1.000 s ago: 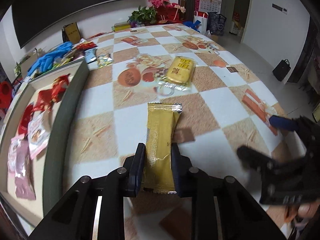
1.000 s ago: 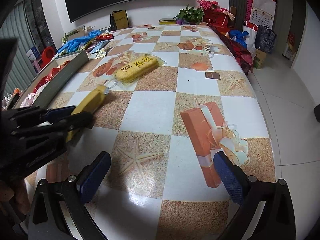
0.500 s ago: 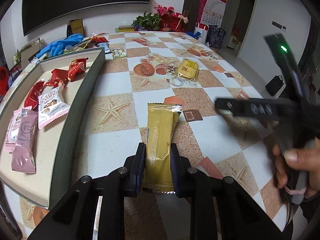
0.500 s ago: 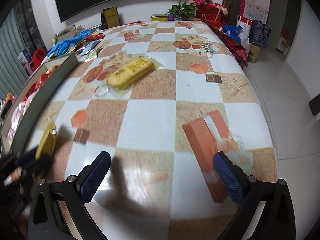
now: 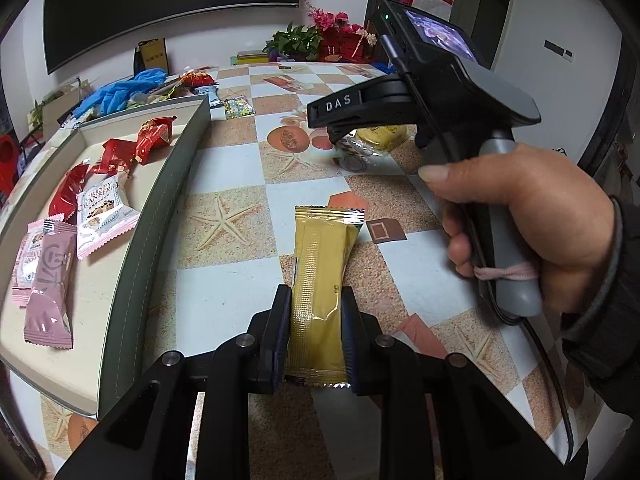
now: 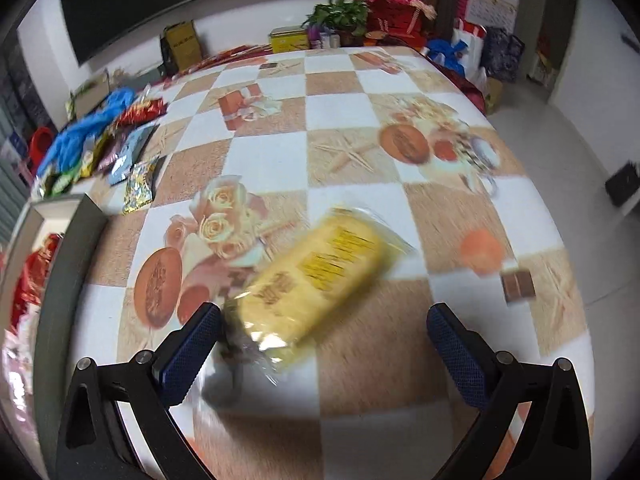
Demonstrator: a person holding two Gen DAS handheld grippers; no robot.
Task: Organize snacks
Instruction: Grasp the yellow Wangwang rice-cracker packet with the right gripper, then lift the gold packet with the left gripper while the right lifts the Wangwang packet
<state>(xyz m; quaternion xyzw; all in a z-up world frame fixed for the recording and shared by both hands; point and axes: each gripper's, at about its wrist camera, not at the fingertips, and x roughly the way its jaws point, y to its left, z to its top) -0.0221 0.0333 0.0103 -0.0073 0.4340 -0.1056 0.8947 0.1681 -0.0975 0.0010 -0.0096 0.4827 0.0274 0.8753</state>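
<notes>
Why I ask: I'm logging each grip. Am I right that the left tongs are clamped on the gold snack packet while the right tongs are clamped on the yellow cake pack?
Not quite. The left tongs are clamped on the gold snack packet, but the right wrist view shows the right tongs wide open, with the yellow cake pack lying on the table ahead of them, ungripped.

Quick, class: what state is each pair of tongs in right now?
Left tongs: closed on the gold snack packet.
Right tongs: open, holding nothing.
</notes>
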